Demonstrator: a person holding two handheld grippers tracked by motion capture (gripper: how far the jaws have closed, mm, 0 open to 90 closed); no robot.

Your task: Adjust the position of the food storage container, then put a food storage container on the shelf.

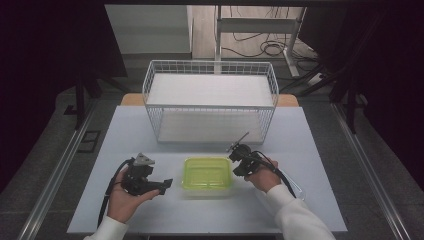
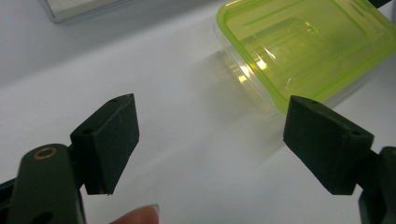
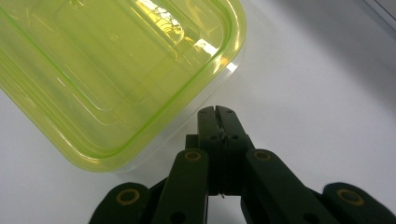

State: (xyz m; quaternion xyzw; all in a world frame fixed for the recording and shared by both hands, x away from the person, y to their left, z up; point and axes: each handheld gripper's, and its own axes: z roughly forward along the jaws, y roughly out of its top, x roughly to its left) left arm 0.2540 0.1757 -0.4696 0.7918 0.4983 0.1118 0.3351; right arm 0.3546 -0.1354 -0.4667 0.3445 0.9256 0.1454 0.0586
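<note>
A clear plastic box with a yellow-green lid (image 1: 207, 174) sits on the white table near its front middle. My left gripper (image 1: 166, 184) is just left of the box, open, its jaws wide apart with bare table between them (image 2: 210, 140); the box (image 2: 303, 42) lies ahead of it to the right. My right gripper (image 1: 235, 167) is at the box's right side, shut with nothing between its jaws (image 3: 215, 112), the tips close beside the box wall. The lid (image 3: 107, 70) is closed on the box.
A white wire basket (image 1: 210, 100) with two shelves stands at the back middle of the table (image 1: 125, 130). Black cables trail from both grippers. A fingertip (image 2: 137, 215) shows at the bottom of the left gripper view. Dark curtains flank the table.
</note>
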